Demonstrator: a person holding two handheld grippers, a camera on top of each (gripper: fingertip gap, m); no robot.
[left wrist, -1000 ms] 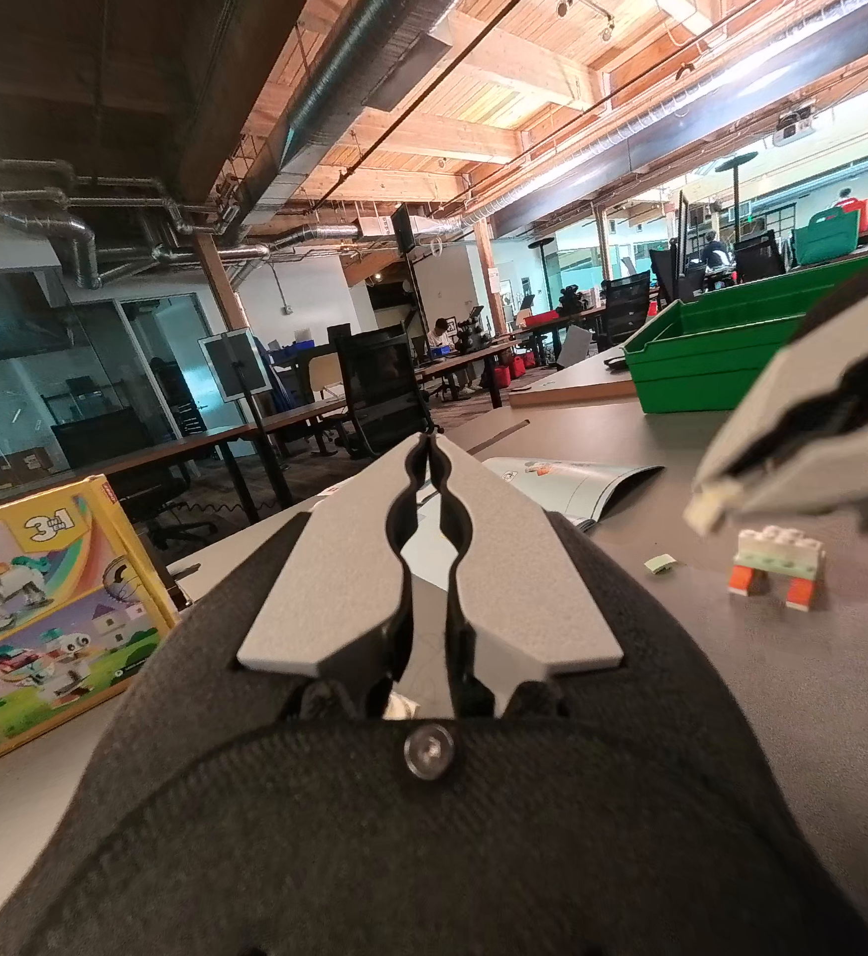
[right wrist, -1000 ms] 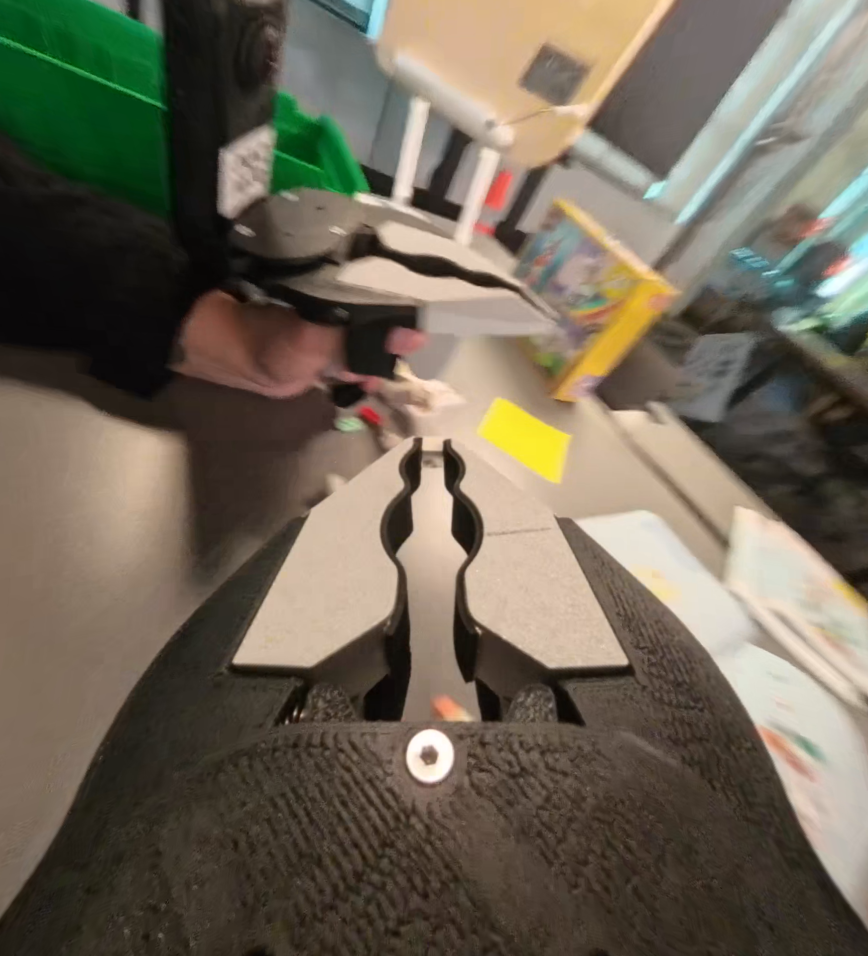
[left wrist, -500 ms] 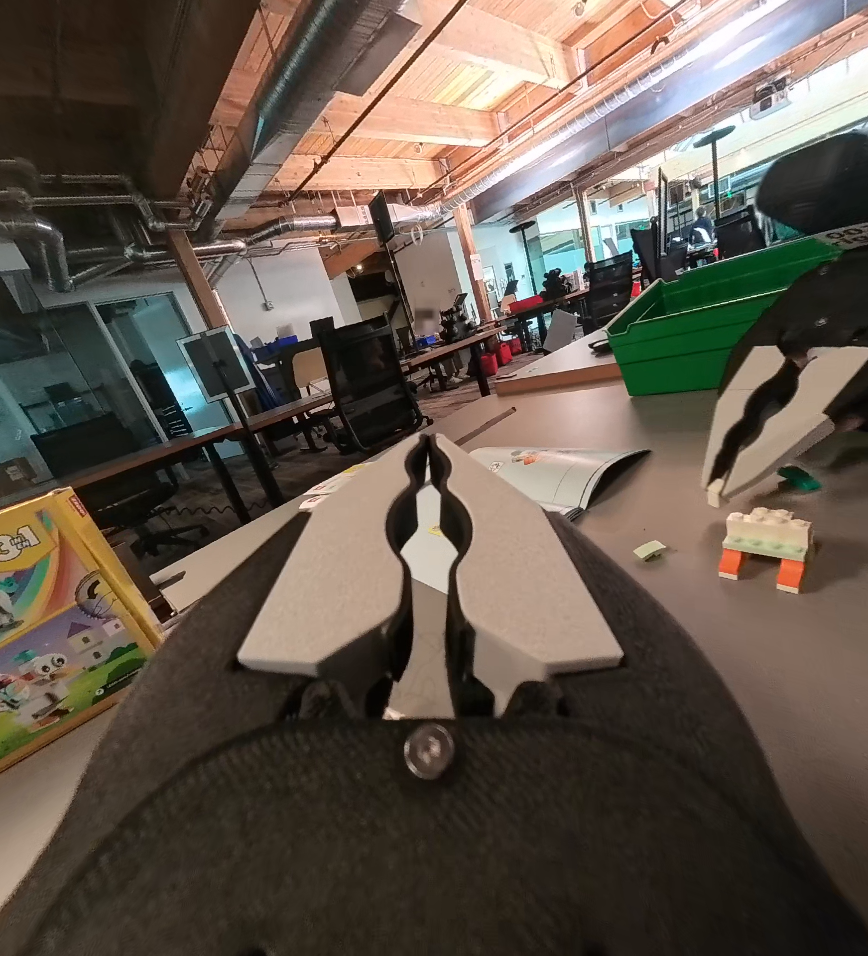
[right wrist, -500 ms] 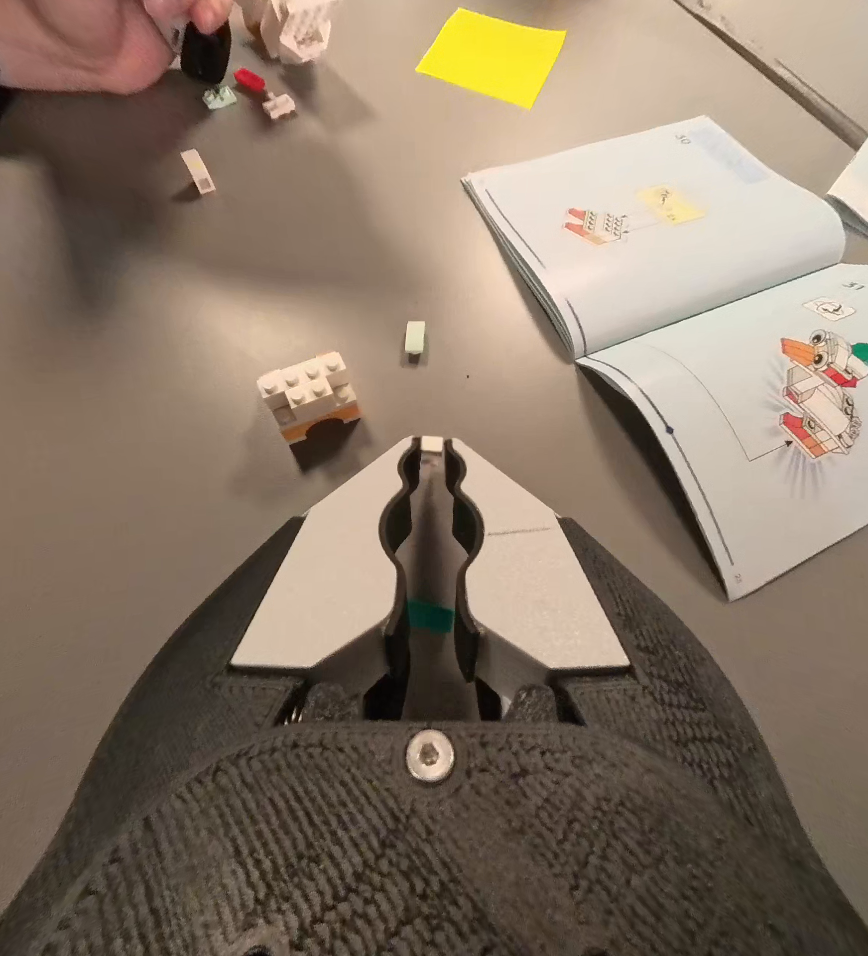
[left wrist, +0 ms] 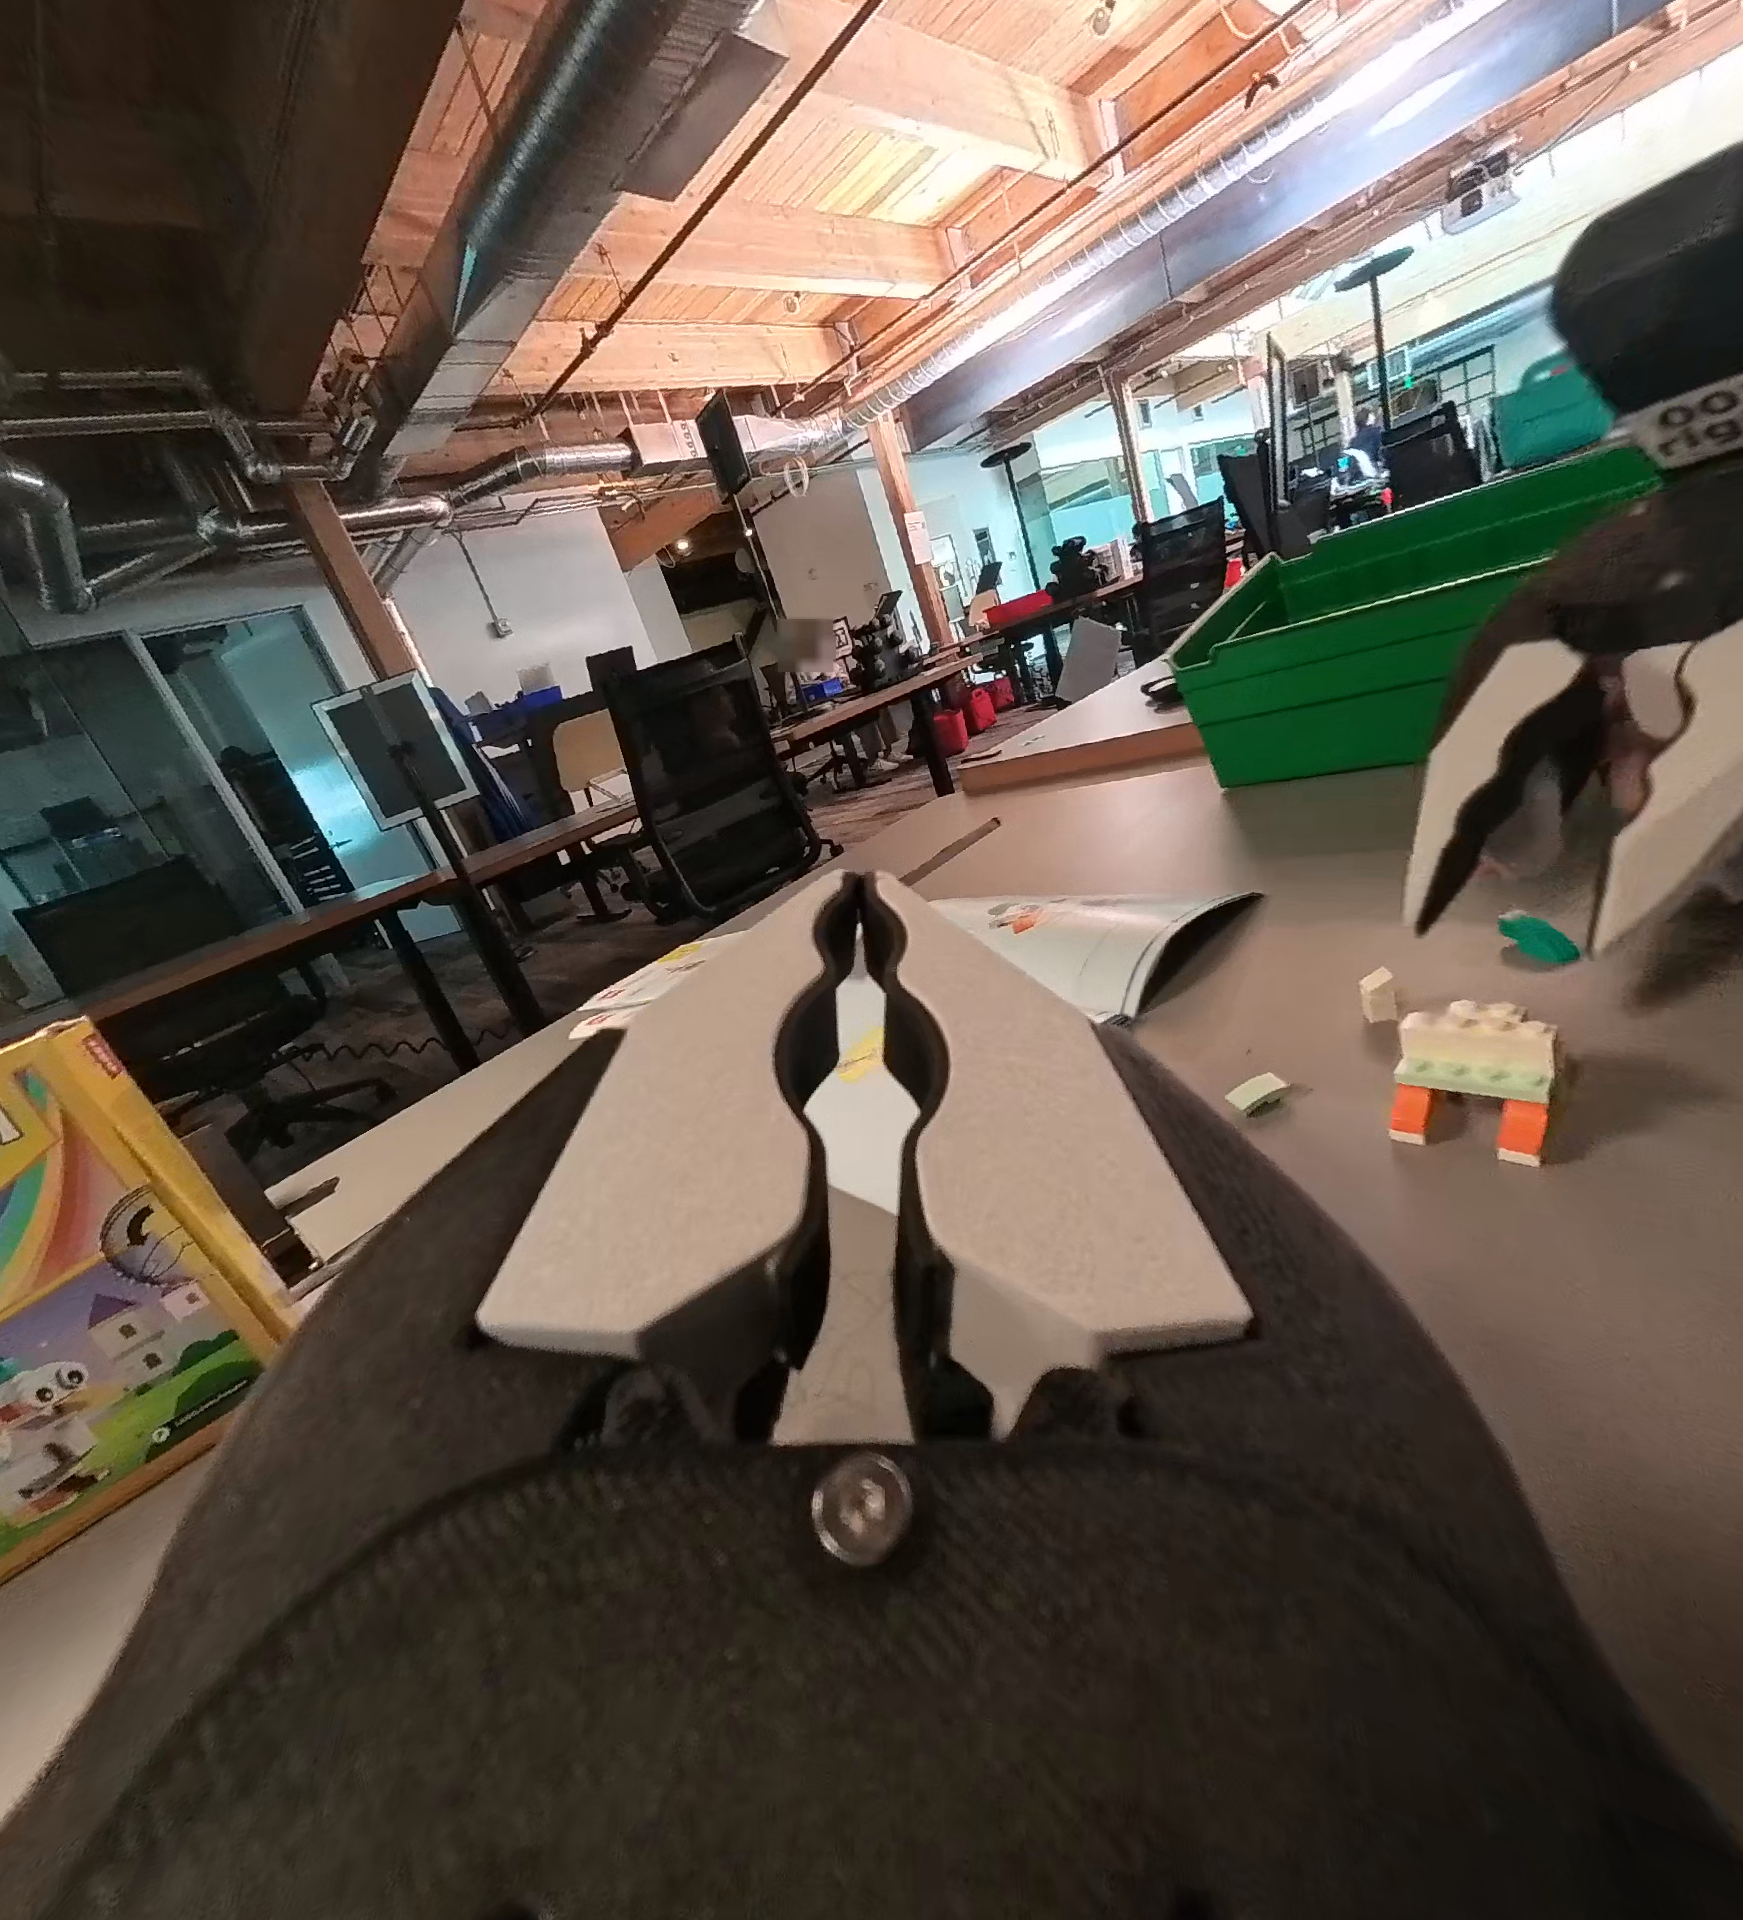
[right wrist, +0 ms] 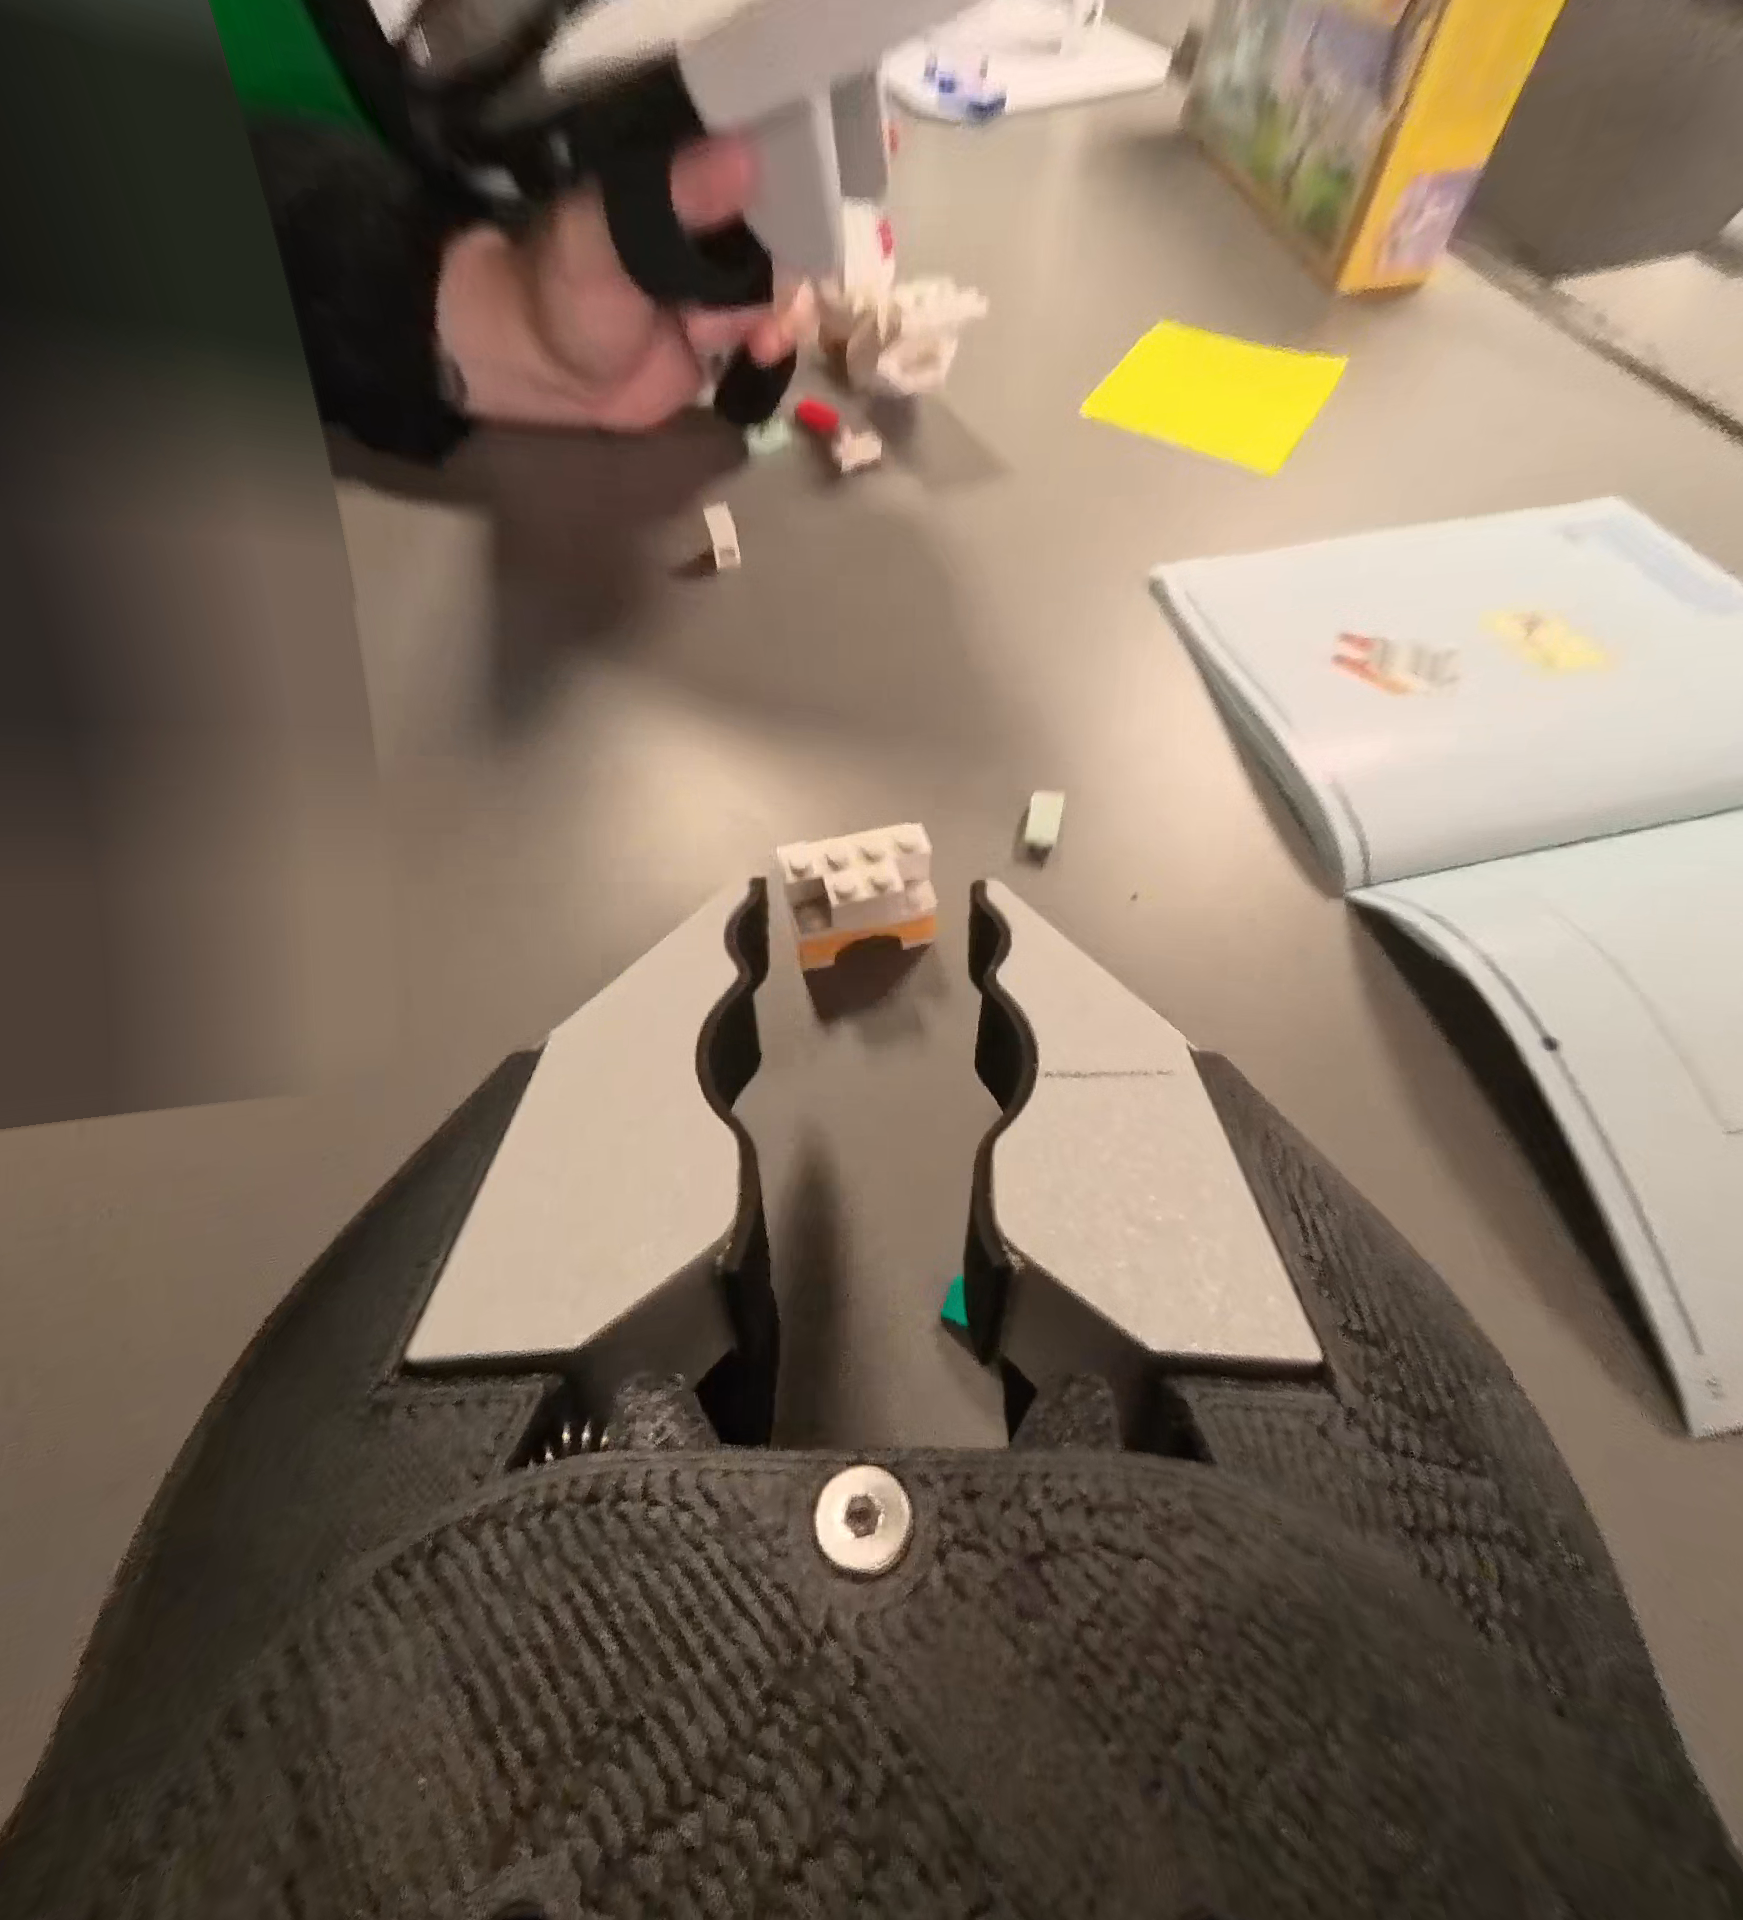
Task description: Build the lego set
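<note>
A small Lego build [right wrist: 859, 904], white bricks on an orange arch, stands on the grey table between the tips of my open right gripper [right wrist: 869, 899]. The fingers are beside it and do not touch it. In the left wrist view the build [left wrist: 1475, 1070] stands on two orange feet, with the open right gripper [left wrist: 1506, 930] just behind and above it. A small white piece [left wrist: 1378, 992] lies next to the build, and a teal piece [left wrist: 1537, 935] lies under the right gripper. My left gripper [left wrist: 862, 883] is shut and empty, held above the table.
A light green piece [right wrist: 1043, 821] lies right of the build. An open instruction booklet [right wrist: 1521, 727], a yellow note [right wrist: 1215, 395] and a loose pile of pieces [right wrist: 877, 322] lie beyond it. The Lego box [left wrist: 46, 1299] stands at the left and green bins [left wrist: 1366, 675] at the back. From my right tips it is roughly 6 centimetres to the light green piece [right wrist: 1043, 821]; from my left, 15 centimetres.
My right gripper swung down over the build with a small white piece in its tips, then opened around the build. The piece is out of the tips now. The left gripper stayed shut.
</note>
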